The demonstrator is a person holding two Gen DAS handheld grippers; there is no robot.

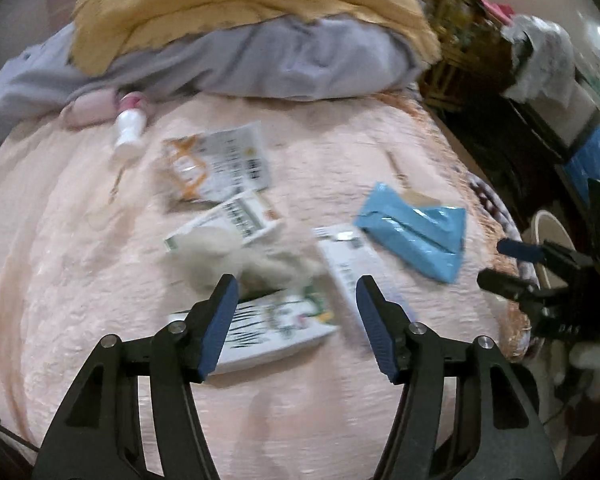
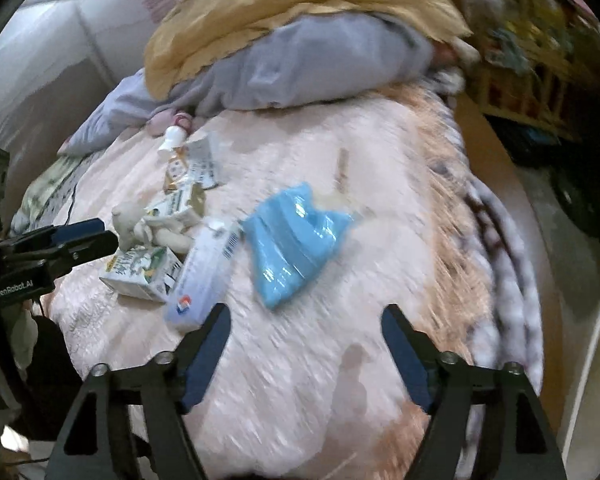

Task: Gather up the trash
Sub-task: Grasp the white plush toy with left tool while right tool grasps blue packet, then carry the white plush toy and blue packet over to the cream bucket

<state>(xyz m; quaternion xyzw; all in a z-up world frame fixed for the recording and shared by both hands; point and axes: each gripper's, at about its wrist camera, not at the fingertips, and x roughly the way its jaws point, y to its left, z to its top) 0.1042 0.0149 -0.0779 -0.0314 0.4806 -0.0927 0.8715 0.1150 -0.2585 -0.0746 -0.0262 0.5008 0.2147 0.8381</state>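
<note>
Pale pink quilted bedspread (image 1: 80,280) carrying a scatter of trash. Items: a white carton with green and black print (image 1: 276,328), lying flat just ahead of the left gripper (image 1: 296,296), whose jaws stand wide apart with nothing between the pads; a crumpled off-white wad (image 1: 228,256) touching the carton's far edge; a long white box (image 1: 352,264) just beside the carton; a blue plastic packet (image 1: 416,232) near the bed's right edge; two further printed cartons (image 1: 236,216) and a white-and-orange wrapper (image 1: 220,160) beyond the wad; a small white bottle with a pink cap (image 1: 128,128) near the bedding. Grey quilt (image 1: 260,60) and mustard blanket (image 1: 240,0) heaped at the head of the bed. Right gripper (image 2: 306,320) hovering over bare bedspread, jaws wide and empty, the blue packet just beyond its fingertips and the long white box near its left finger. Both views motion-blurred.
</note>
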